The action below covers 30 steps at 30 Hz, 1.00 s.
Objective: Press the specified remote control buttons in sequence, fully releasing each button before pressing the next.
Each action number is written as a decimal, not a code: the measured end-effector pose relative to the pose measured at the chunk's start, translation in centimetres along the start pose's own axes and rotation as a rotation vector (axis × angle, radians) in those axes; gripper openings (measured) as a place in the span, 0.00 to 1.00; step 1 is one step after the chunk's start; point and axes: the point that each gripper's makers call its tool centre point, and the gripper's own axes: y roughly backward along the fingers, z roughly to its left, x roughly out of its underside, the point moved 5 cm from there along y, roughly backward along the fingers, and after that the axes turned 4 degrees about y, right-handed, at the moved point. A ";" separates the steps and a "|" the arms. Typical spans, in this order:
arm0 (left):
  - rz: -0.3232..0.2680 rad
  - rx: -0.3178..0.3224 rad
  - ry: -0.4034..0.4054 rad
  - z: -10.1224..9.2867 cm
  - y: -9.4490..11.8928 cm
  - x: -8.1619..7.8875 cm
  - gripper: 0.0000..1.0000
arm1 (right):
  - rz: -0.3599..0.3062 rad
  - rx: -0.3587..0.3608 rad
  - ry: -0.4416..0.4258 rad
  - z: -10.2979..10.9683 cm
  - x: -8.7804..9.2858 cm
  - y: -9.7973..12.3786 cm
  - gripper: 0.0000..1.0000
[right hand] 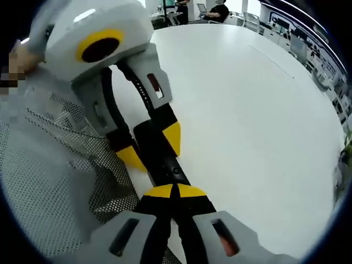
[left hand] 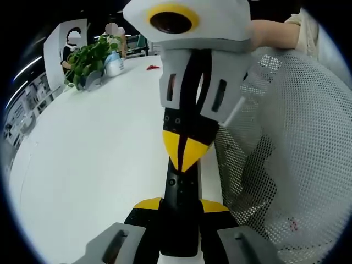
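two grippers meeting over a remote at the table edge

the left gripper (left hand: 180, 212), grey-bodied with yellow-tipped black jaws, is pinching the slim black remote control (left hand: 180, 192) between its jaws and is pointing it lengthwise along the edge of the smooth white table (left hand: 93, 159). the right gripper (left hand: 186, 157) is reaching in from the opposite side, facing the left one, its yellow tips pressed together into a single point that is touching the remote's button face. in the right gripper view, the same closed tips (right hand: 175, 193) are resting on the remote (right hand: 165, 165), while the left gripper (right hand: 151, 144) is clamping it on both sides. a white perforated mesh fabric (left hand: 297, 148) is lying just beside the remote. a green potted plant (left hand: 88, 60) is standing well apart.
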 end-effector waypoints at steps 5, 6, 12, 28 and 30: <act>0.000 0.000 0.001 0.0 0.0 0.0 0.25 | 0.016 0.002 0.030 0.2 -0.2 -0.1 0.00; 0.000 0.000 0.001 0.0 0.0 0.0 0.25 | 0.021 0.002 0.037 0.2 -0.2 -0.1 0.00; 0.000 -0.001 0.002 0.0 0.0 0.0 0.25 | 0.037 -0.004 0.057 0.1 -0.3 0.0 0.00; -0.005 0.001 0.007 0.0 0.0 0.0 0.25 | -0.002 0.040 0.054 -0.2 -0.4 -0.3 0.00; -0.005 0.002 0.005 0.0 0.0 0.0 0.25 | 0.002 0.048 0.066 -0.1 -0.4 -0.3 0.00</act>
